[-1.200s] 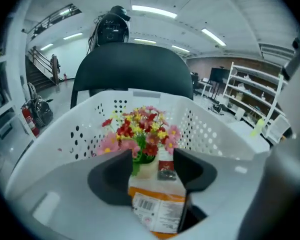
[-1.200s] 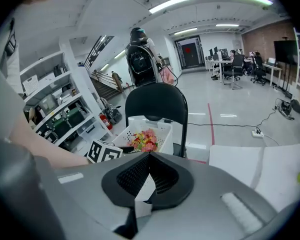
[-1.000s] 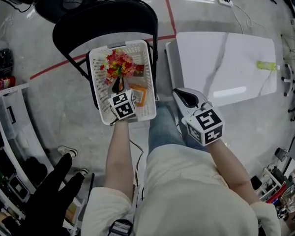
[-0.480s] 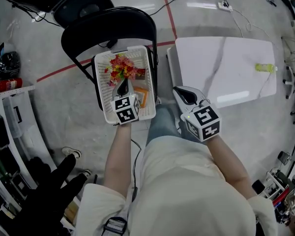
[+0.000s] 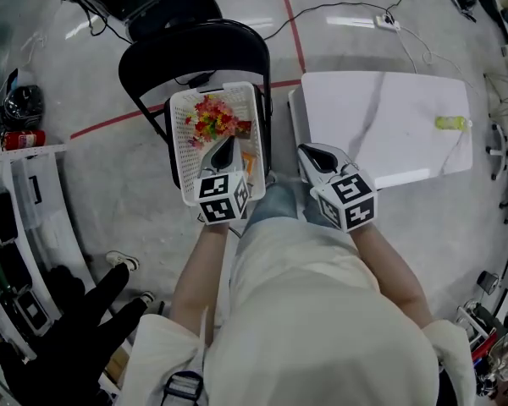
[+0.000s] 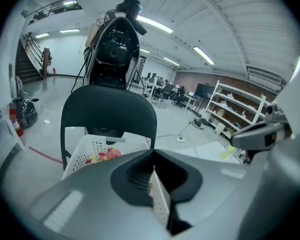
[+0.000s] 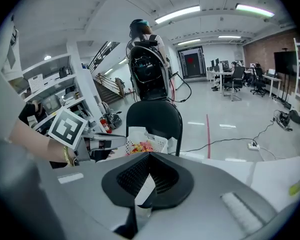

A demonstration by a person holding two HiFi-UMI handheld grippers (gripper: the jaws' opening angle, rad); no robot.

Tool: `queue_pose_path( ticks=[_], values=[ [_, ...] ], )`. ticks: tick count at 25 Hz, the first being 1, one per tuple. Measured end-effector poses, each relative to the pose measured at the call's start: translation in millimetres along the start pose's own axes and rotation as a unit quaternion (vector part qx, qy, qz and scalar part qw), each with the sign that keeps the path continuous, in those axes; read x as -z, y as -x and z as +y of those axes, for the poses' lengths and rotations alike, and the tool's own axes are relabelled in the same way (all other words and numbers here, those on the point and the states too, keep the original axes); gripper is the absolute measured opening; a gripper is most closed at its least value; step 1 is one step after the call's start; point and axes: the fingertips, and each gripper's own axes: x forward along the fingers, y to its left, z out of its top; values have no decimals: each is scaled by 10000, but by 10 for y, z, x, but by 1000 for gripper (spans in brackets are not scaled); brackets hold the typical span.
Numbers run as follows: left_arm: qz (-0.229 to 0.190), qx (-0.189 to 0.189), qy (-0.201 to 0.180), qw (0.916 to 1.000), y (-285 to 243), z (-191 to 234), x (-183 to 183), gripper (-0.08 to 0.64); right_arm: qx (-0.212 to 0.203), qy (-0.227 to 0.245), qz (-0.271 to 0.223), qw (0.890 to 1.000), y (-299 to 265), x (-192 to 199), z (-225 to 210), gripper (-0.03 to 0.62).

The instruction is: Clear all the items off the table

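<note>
Bright ceiling strip lights [image 7: 179, 14], glare on glossy floor [image 5: 135, 74], fisheye warping, dark vignetted corners

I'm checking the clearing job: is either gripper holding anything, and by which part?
Nothing is held. The left gripper, over the basket, and the right gripper, by the table, are both shut and empty.

The white table [image 5: 389, 117] lies bare from the right gripper [image 5: 309, 155] out toward 2 o'clock; only a small yellow-green object [image 5: 450, 123] sits near its far-right edge. At 11 o'clock the basket [image 5: 179, 142] is open from above (flowers [image 5: 212, 118] fill its far end), and the chair back [image 5: 195, 49] walls its 12 o'clock side.
</note>
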Motion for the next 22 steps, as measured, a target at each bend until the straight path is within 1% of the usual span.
queue_pose_path(
  ticks=[3,9,12,15,22],
  values=[
    [-11,65,104,9999,120,-83,-90,9,-6,86,9,10000,67,-2,7,-2],
    [-86,80,-51,9999,284,-196,-172,9,-2,193,-27,9998,179,39,14,-2],
    [-226,178,-2,9996,354,-287,-241,9,-7,246,-81,9997,243,37,2,-2],
    [-277,235,20,9993,390,-396,-282,9,-1,234,-154,9996,317,46,-34,-2],
    [-459,465,-356,9972,452,-895,-343,9,-15,160,-305,9994,588,203,-206,-1]
  ],
)
